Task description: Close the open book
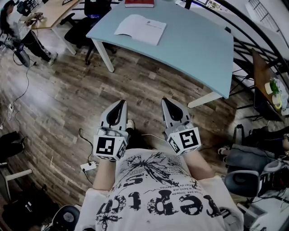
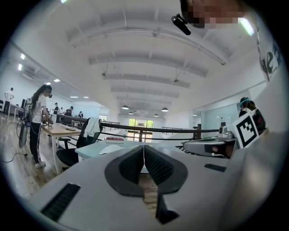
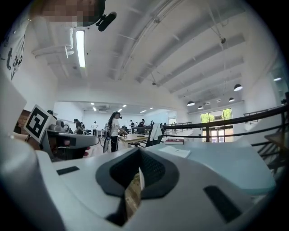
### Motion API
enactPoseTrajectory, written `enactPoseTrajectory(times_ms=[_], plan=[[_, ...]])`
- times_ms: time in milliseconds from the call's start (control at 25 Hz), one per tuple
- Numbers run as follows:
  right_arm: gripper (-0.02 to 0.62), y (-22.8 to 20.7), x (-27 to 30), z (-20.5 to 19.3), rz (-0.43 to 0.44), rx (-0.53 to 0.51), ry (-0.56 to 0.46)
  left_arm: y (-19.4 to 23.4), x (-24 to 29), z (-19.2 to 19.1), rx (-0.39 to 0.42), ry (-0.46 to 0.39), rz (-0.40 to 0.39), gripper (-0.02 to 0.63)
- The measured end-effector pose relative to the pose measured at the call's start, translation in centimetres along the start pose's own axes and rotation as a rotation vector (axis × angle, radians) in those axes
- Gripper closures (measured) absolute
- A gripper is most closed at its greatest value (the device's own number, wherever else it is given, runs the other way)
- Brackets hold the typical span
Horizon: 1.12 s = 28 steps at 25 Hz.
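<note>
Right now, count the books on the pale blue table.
2. An open white-paged book lies near the pale blue table's left end; a closed red book sits beyond it at the far edge, partly cropped. More may be hidden.

Head cam steep down; left tool [image 1: 121, 104], right tool [image 1: 166, 102] cams level fwd; share far table [image 1: 194, 45].

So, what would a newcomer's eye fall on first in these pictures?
The open book, lying white on the pale blue table at the top of the head view. Then the left gripper and the right gripper, side by side over the wooden floor short of the table, both with jaws shut and empty.
</note>
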State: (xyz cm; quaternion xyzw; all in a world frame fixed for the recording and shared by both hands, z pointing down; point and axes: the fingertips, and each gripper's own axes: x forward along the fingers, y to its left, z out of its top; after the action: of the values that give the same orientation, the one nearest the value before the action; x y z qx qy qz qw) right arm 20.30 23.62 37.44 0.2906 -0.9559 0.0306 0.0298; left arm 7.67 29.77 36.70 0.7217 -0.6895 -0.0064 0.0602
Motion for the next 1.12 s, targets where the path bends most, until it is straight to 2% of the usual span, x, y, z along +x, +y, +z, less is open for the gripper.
enactPoseTrajectory(times_ms=[360, 560, 880, 1120], plan=[[0.586, -1.1, 15.6, 2.3, -0.082, -0.003, 0.006, 13.4, 9.7, 2.5, -0.003, 0.014, -0.072, 0.586], [0.586, -1.4, 22.3, 4.1, -0.117, 0.006, 0.013, 19.3, 14.0, 4.3, -0.022, 0.025, -0.102, 0.586], [0.586, -3.9, 30.2, 3.9, -0.122, -0.003, 0.043, 24.1, 20.0, 3.6, -0.036, 0.07, -0.11, 0.586], [0.586, -8.4, 36.8, 3.3, -0.082, 0.014, 0.05, 26.8, 26.0, 3.1, -0.012, 0.116, -0.068, 0.586]])
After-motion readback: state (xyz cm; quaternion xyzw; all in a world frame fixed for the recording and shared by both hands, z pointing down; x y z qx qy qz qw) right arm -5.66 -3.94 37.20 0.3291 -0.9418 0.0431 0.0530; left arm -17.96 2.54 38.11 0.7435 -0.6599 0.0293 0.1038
